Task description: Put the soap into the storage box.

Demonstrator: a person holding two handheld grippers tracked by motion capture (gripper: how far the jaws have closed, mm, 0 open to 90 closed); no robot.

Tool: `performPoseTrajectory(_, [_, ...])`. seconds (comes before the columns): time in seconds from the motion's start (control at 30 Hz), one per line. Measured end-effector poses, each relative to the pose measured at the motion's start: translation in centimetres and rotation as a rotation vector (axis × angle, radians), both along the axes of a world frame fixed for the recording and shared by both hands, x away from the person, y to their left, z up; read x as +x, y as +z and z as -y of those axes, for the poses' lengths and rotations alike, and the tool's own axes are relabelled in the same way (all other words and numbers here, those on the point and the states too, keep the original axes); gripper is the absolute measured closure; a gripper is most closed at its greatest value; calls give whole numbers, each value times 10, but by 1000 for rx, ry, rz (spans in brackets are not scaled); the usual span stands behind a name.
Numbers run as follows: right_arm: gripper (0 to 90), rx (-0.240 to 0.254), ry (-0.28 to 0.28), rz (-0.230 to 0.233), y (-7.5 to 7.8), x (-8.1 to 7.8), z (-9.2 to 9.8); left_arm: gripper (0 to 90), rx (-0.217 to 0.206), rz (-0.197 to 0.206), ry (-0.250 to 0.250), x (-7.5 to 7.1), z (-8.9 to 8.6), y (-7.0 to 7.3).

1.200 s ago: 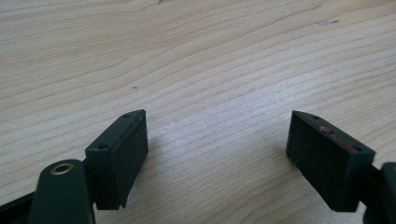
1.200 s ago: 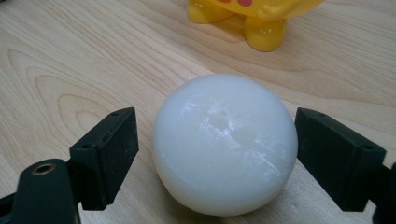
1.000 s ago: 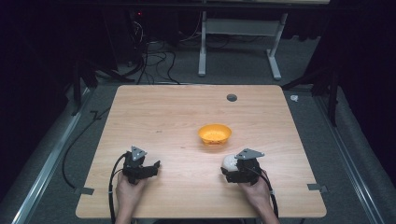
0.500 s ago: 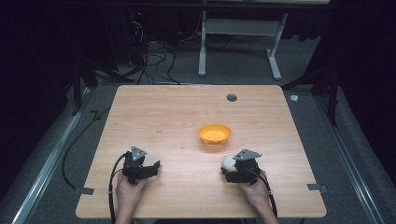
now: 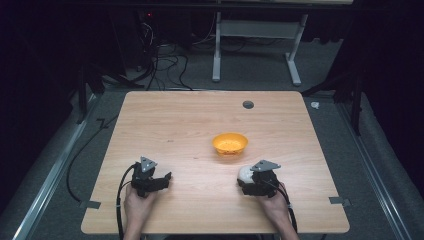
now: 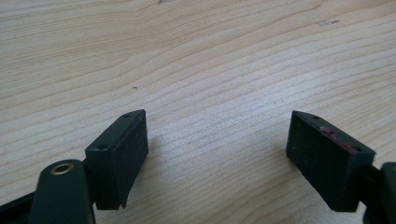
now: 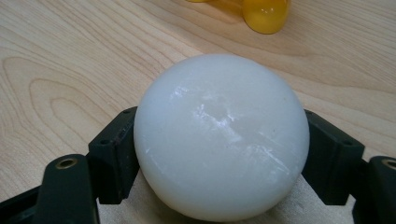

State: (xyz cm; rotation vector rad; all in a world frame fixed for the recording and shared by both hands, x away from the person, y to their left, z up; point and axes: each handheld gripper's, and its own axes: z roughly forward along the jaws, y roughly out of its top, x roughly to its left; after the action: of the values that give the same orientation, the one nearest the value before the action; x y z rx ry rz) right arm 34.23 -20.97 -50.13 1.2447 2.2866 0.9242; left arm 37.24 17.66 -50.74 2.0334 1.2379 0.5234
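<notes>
The right gripper (image 5: 248, 178) clamps a white ball (image 7: 221, 136) just short of the orange bowl (image 5: 230, 143); left of the bowl, the left gripper (image 6: 217, 154) hovers over the table (image 5: 190, 125), jaws spread wide.

- The surface (image 5: 190, 125) is a rectangular top of light wood grain, standing on grey carpeted floor (image 5: 380, 165).
- An orange bowl (image 5: 230, 143) rests directly on the surface, right of centre.
- A round dark grommet hole (image 5: 248, 104) sits near the far edge.
- A small dark speck (image 6: 134, 87) marks the wood in the left gripper view.
- Grey tape tabs (image 5: 340, 201) sit at the near left and right edges.
</notes>
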Motion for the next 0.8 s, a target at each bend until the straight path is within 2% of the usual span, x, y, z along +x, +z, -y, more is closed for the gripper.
performPoseTrajectory(0.6, [245, 4, 7, -8, 2, 0, -2, 212, -1, 1, 0, 0, 0, 0])
performPoseTrajectory(0.8, [245, 22, 11, -8, 6, 0, 0, 212, -1, 1, 0, 0, 0, 0])
